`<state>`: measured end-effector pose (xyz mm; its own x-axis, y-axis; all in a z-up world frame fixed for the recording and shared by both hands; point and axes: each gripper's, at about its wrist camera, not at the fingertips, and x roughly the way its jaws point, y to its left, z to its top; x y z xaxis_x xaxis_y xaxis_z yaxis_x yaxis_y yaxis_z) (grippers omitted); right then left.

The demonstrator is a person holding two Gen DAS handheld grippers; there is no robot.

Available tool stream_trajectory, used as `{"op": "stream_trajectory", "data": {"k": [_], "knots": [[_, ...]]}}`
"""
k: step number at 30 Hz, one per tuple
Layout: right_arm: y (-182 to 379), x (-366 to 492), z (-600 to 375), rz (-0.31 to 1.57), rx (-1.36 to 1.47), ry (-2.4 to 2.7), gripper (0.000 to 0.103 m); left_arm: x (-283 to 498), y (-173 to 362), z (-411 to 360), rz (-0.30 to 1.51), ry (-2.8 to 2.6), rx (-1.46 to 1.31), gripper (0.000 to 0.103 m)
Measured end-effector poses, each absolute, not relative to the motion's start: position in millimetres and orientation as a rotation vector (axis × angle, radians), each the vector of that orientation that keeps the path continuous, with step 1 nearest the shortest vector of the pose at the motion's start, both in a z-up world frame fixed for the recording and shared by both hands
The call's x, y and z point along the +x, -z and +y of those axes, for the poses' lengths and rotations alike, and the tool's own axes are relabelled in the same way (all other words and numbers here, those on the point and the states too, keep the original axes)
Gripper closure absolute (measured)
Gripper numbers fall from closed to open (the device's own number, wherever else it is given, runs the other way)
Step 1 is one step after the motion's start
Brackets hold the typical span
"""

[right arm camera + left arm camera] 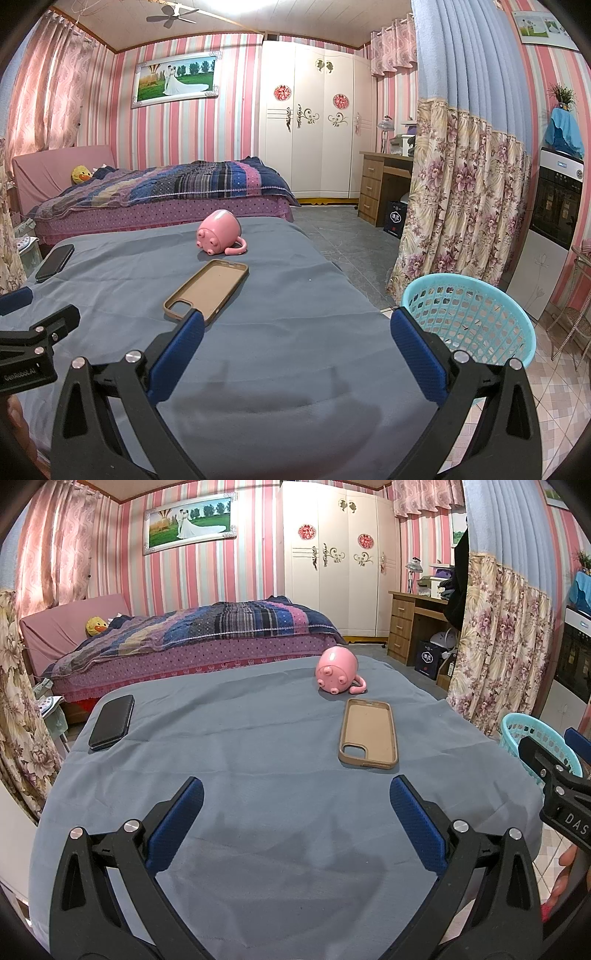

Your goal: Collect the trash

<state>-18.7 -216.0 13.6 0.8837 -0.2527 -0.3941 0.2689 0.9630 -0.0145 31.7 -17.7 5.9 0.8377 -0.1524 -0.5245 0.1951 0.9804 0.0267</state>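
Blue ribbed fingers (pixel 184 812) (spread) over wrinkled cloth (pixel 280 746), perforated basket (pixel 476 314) beside.

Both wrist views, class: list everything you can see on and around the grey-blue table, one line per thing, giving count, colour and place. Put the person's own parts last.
Tablecloth: one, grey-blue, covering the table.
Phone case: one, tan, empty, lying inside-up on the table's right part.
Pig mug: one, pink, on its side at the far edge, beyond the case.
Phone: one, black, flat near the far left edge.
Basket: one, turquoise, latticed, on the floor off the table's right side.
Bed: one, striped quilt, behind the table.
Wardrobe: one, white, far wall.
Left gripper: one, black with blue pads, open over the near cloth.
Right gripper: one, same colours, open.
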Motion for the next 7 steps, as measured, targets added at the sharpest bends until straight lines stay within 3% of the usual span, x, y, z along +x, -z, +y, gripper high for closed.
{"op": "stream_trajectory", "data": {"k": [7], "knots": [[-13.5, -18.8, -216.2, 0.404, 0.041, 0.271, 0.004, 32.1, -9.6, -18.5, 0.551, 0.199, 0.071, 0.006]]}}
